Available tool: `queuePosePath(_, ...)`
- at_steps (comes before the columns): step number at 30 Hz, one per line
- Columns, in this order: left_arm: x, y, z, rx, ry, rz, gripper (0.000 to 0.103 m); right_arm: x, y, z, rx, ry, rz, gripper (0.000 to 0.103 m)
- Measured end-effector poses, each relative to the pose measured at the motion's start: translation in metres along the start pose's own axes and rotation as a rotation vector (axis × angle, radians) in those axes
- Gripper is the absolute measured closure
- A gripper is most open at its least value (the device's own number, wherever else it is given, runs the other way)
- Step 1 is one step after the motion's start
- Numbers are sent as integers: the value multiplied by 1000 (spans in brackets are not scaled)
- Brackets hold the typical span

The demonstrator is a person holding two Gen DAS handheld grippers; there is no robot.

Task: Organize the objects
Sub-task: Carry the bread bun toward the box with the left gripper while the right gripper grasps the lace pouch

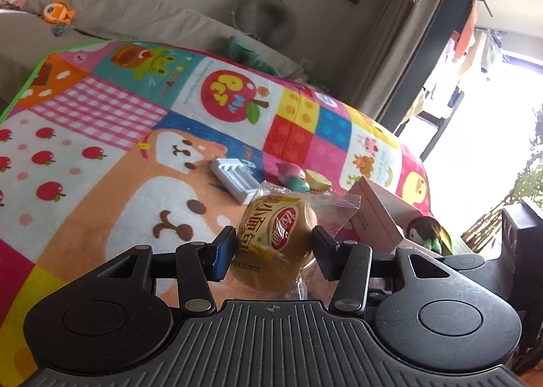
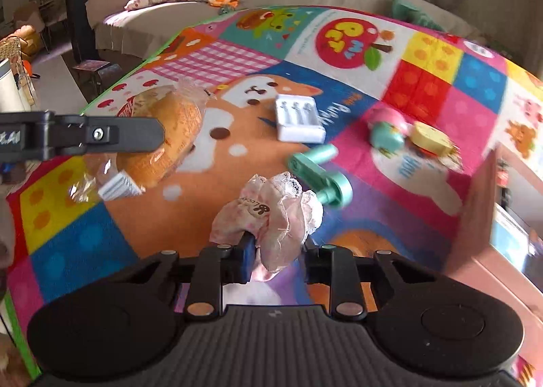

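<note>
Sofa cushions with plush toys back a surface covered by a bright patchwork blanket (image 1: 101,122).

Left wrist view: the left claw (image 1: 273,244) grips a wrapped bread bun (image 1: 276,234), its pads pressing both sides of the wrapper, and holds it clear of the blanket. Beyond it lie a white tray (image 1: 234,180), a pink-and-green toy (image 1: 293,176) and a yellow toy (image 1: 317,180). A pink box (image 1: 376,214) stands to the right, open side up.

Right wrist view: the right claw (image 2: 276,256) is closed on a pink lace cloth (image 2: 271,217), which bunches up between the pads. A green plastic crank (image 2: 319,176) lies just beyond it. The left claw shows side-on at the left edge, bun in grip.

Step in hand, as judged: both items are picked and await placement. The next move likely calls for carrying each over the pink box rim, then releasing without snagging the lace.
</note>
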State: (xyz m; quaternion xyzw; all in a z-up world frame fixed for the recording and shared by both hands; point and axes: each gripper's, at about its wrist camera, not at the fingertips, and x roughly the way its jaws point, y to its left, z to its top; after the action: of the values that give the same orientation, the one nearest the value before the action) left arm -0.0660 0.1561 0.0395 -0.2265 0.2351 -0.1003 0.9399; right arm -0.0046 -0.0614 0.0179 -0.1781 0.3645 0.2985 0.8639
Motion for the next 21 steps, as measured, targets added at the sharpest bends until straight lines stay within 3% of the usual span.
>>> queuePosePath(7, 6, -19, -4, 10, 23, -46, 49, -47, -36, -56, 19, 105, -56, 76)
queuePosePath(11, 8, -29, -6, 30, 44, -56, 49, -64, -47, -81, -19, 119, -130, 57)
queuePosePath(17, 11, -39, -8, 57, 73, -52, 49, -70, -69, -103, -48, 104, -364, 24)
queuePosePath(19, 10, -40, -8, 64, 77, -44, 49, -73, -77, -107, -23, 96, -394, 23)
queuePosePath(21, 10, -39, -8, 65, 79, -34, 49, -79, -83, -107, 38, 83, -367, 23)
